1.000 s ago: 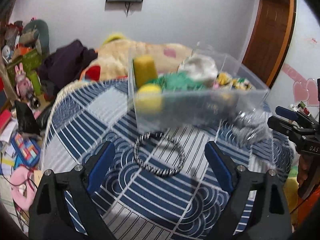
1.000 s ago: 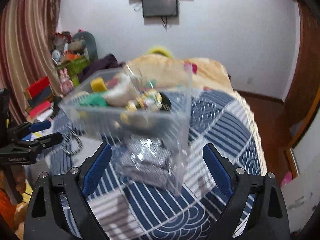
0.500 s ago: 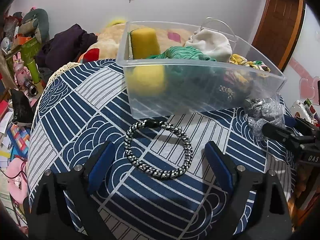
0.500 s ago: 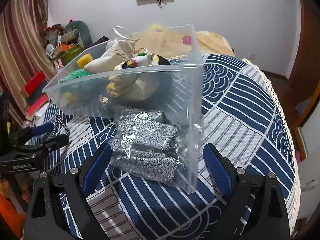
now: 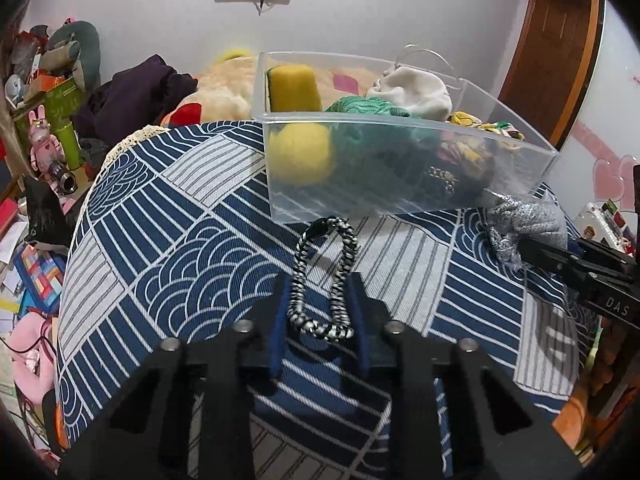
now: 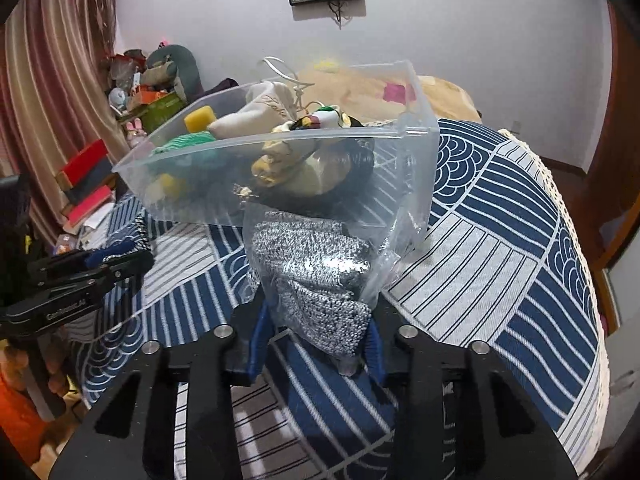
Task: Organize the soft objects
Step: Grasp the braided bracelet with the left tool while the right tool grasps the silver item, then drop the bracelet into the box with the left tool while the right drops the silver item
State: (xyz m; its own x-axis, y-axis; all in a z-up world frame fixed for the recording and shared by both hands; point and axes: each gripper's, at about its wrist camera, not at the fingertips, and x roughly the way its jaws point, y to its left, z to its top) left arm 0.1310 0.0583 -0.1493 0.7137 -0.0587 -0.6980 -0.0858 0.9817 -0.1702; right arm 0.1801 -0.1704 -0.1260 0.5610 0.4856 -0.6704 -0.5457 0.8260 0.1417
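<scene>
Most soft things already sit in the clear bin (image 5: 400, 168) on the worktop (image 5: 168, 216). Left tool (image 5: 320, 300) is clamped on a braided cord loop (image 5: 324, 276); right tool (image 6: 316, 332) is clamped on a bagged grey knit (image 6: 316, 276). Both items remain outside the bin.

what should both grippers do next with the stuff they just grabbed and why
Probably lift both up and carry them over the clear bin's rim. The left gripper has its jaws closed on the black-and-white braided loop, and the right gripper is clamped on the bagged grey knit. Both items sit on the tablecloth just in front of the bin, which already holds other soft things.
</scene>
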